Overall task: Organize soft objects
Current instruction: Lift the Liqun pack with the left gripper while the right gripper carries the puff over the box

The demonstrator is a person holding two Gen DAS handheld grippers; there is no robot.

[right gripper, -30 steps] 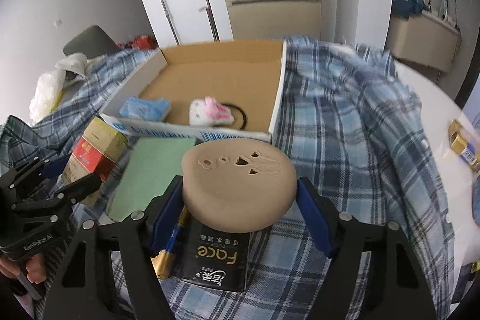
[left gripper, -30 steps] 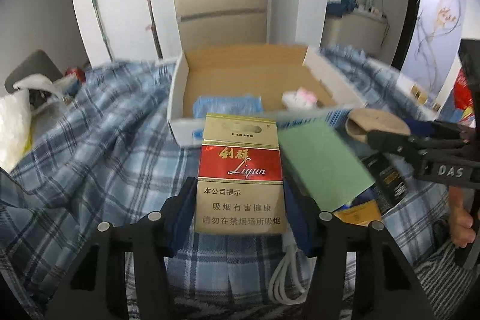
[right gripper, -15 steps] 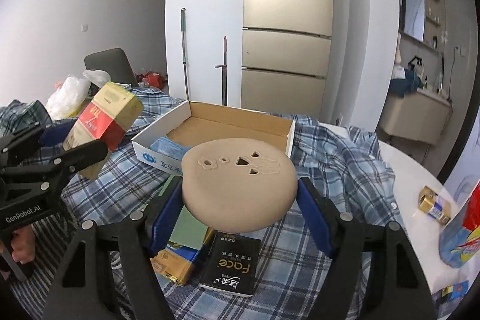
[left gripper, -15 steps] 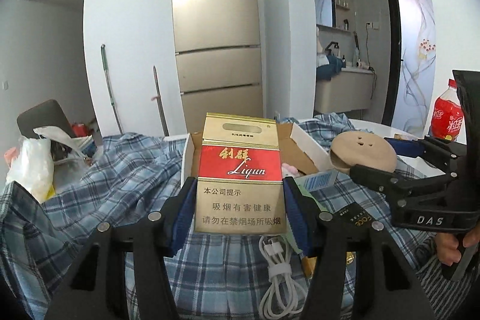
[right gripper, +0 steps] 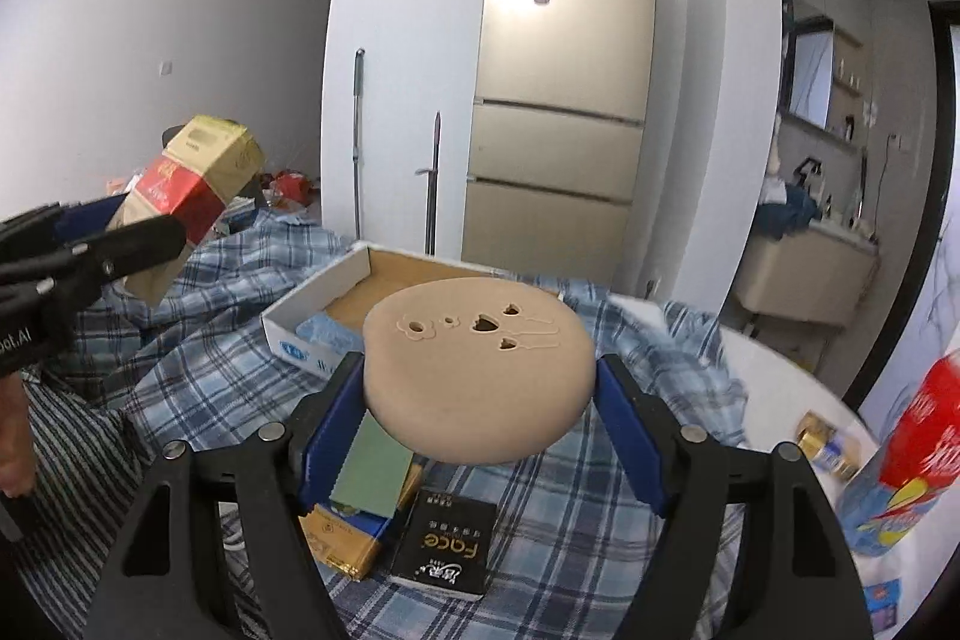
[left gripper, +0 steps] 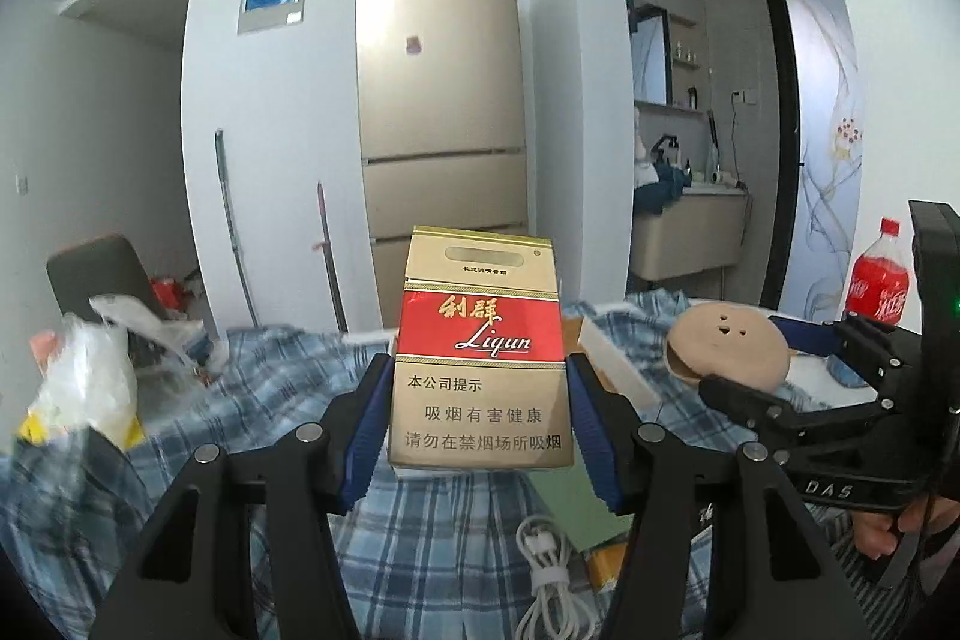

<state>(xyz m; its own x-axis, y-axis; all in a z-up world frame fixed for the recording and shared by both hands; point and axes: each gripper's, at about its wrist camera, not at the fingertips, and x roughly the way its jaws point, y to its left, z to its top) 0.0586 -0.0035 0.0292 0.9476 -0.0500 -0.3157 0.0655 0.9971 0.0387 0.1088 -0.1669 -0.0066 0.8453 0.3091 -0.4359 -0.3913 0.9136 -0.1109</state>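
My left gripper (left gripper: pixel 479 424) is shut on a red and gold cigarette pack (left gripper: pixel 480 352) and holds it up above the checked cloth; the pack also shows in the right wrist view (right gripper: pixel 192 184). My right gripper (right gripper: pixel 480 400) is shut on a round beige sponge pad (right gripper: pixel 480 370) with heart-shaped cut-outs, held above the table; the pad also shows in the left wrist view (left gripper: pixel 726 355). The open cardboard box (right gripper: pixel 318 304) lies behind, with a blue packet (right gripper: pixel 327 331) inside.
On the blue checked cloth (right gripper: pixel 540 496) lie a green sheet (right gripper: pixel 372 466), a yellow-blue box (right gripper: pixel 342 538), a black Face packet (right gripper: pixel 447 544) and a white cable (left gripper: pixel 549 568). A red bottle (left gripper: pixel 876 280) stands at the right. A plastic bag (left gripper: pixel 84 388) is at the left.
Both grippers have risen and tilted up with their objects; the views now show the fridge and room instead of looking down into the box.
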